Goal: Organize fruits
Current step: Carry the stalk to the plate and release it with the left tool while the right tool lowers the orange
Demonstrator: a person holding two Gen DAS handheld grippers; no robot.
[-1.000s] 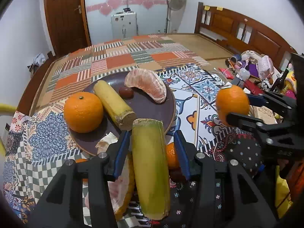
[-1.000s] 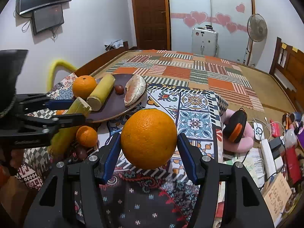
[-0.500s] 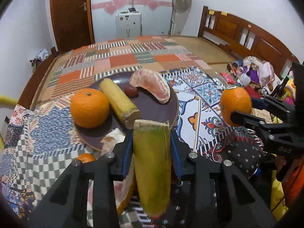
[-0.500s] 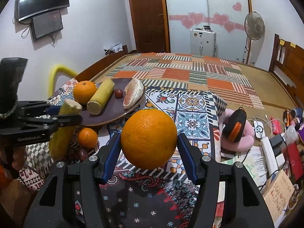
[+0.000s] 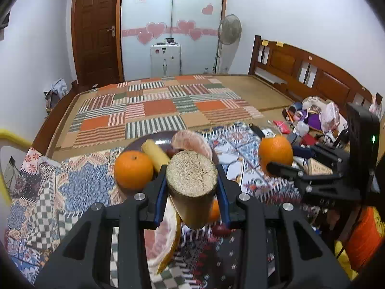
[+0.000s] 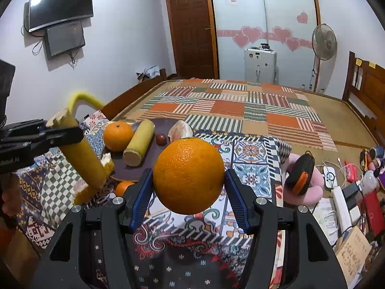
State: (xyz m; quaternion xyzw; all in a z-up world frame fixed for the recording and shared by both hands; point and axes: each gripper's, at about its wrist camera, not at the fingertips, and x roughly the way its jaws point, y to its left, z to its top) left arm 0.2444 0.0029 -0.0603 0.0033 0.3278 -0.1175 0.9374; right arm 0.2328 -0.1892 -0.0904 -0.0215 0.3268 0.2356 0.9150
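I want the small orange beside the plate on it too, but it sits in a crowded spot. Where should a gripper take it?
Grip the small orange across its widest middle, coming from above. It is round, so any pair of opposite sides works, but the plate rim overhangs behind it and the pomelo peel lies to its left. Both grippers are full: one must unload first.

Bed (image 6: 312,110) carries patchwork mat (image 6: 240,110), patterned cloths (image 6: 252,159), dark plate (image 6: 149,166) and clutter (image 6: 349,187) along right edge.
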